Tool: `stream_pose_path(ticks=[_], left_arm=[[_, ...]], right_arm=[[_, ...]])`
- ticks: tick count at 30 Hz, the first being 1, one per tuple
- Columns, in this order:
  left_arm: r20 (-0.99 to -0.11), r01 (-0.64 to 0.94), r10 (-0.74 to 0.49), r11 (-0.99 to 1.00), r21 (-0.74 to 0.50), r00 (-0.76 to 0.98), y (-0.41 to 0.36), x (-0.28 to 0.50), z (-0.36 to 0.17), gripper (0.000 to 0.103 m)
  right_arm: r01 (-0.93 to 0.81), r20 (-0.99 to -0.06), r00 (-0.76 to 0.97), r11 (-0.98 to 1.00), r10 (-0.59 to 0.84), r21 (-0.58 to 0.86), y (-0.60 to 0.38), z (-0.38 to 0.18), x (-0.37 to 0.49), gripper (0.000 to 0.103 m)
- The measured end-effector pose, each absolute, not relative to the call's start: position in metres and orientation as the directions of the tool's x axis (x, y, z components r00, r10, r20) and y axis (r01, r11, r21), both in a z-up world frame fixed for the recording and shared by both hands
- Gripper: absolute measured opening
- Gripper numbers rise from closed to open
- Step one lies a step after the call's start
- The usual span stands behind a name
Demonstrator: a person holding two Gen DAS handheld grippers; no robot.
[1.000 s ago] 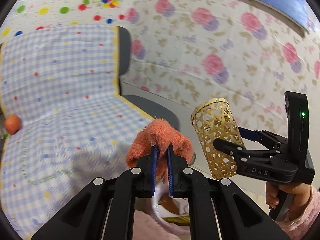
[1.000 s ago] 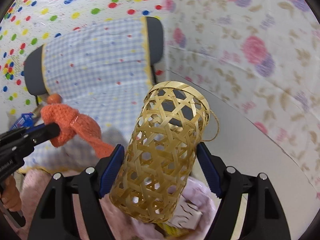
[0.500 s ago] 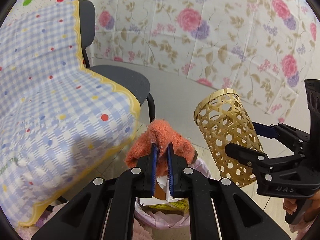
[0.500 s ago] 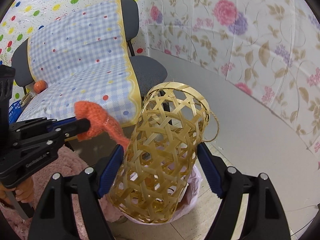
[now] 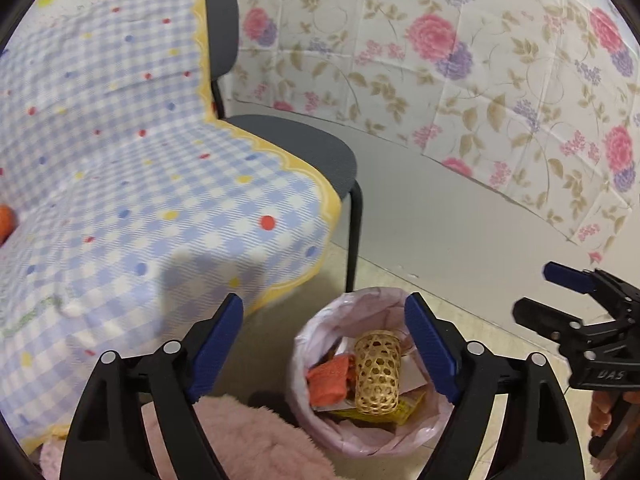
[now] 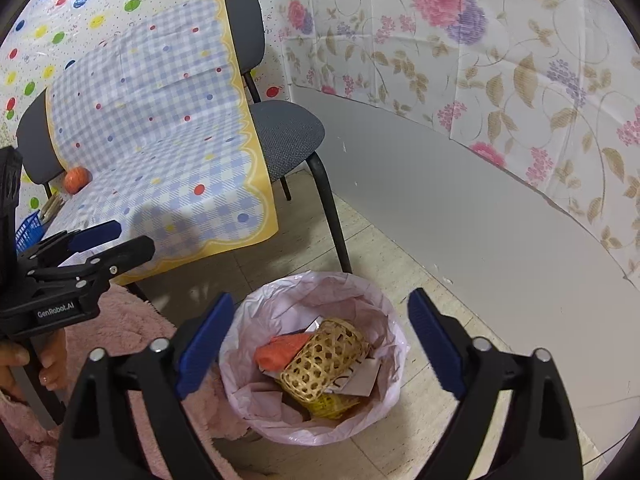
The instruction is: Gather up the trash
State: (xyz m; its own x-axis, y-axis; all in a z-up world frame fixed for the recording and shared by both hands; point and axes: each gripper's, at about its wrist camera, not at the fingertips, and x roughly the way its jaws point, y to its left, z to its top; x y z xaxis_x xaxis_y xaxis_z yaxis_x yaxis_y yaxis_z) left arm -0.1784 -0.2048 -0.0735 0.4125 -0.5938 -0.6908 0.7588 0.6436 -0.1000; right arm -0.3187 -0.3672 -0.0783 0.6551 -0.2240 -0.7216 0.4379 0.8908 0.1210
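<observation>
A trash bin lined with a pink bag (image 5: 308, 332) (image 6: 248, 320) stands on the floor below both grippers. Inside it lie a woven bamboo basket (image 5: 377, 372) (image 6: 324, 364), an orange knitted cloth (image 5: 330, 378) (image 6: 280, 350) and paper scraps. My left gripper (image 5: 324, 312) is open and empty above the bin; it also shows in the right wrist view (image 6: 120, 238). My right gripper (image 6: 318, 312) is open and empty above the bin; it also shows at the right of the left wrist view (image 5: 536, 292).
A grey chair (image 5: 304, 148) (image 6: 288, 128) draped with a blue checked cloth (image 5: 140, 184) (image 6: 160, 140) stands left of the bin. An orange fruit (image 6: 77, 179) and a blue basket (image 6: 28, 232) lie on the cloth. A pink fluffy rug (image 5: 248, 436) (image 6: 132, 328) lies in front. The wall is at the right.
Both grippers opened. The orange cloth left my left gripper and the bamboo basket left my right gripper; both now lie in the bin. Both cameras tilted down.
</observation>
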Motion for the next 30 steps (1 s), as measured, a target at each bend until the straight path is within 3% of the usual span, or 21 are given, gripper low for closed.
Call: stream_pose_path(ticks=[2, 10, 21, 30], left_arm=[[-0.692, 0.753, -0.579, 0.654, -0.079, 0.431, -0.198, -0.183, -0.066, 0.088], [-0.693, 0.708, -0.527, 0.705, -0.034, 0.492, -0.162, -0.195, -0.031, 0.091], [-0.686, 0.459, -0.323, 0.888, 0.017, 0.652, -0.071, -0.179, 0.013, 0.092], [-0.66, 0.274, -0.172, 0.96, 0.053, 0.731, 0.001, -0.171, 0.032, 0.092]], right_arm=[[0.431, -0.721, 0.66, 0.892, -0.21, 0.134, -0.363, -0.072, -0.321, 0.097], [0.373, -0.696, 0.699, 0.914, -0.163, 0.16, -0.329, -0.038, -0.318, 0.097], [0.204, -0.612, 0.788, 0.964, -0.059, 0.169, -0.276, 0.019, -0.269, 0.097], [0.132, -0.614, 0.788, 0.985, -0.039, 0.107, -0.235, 0.036, -0.236, 0.097]])
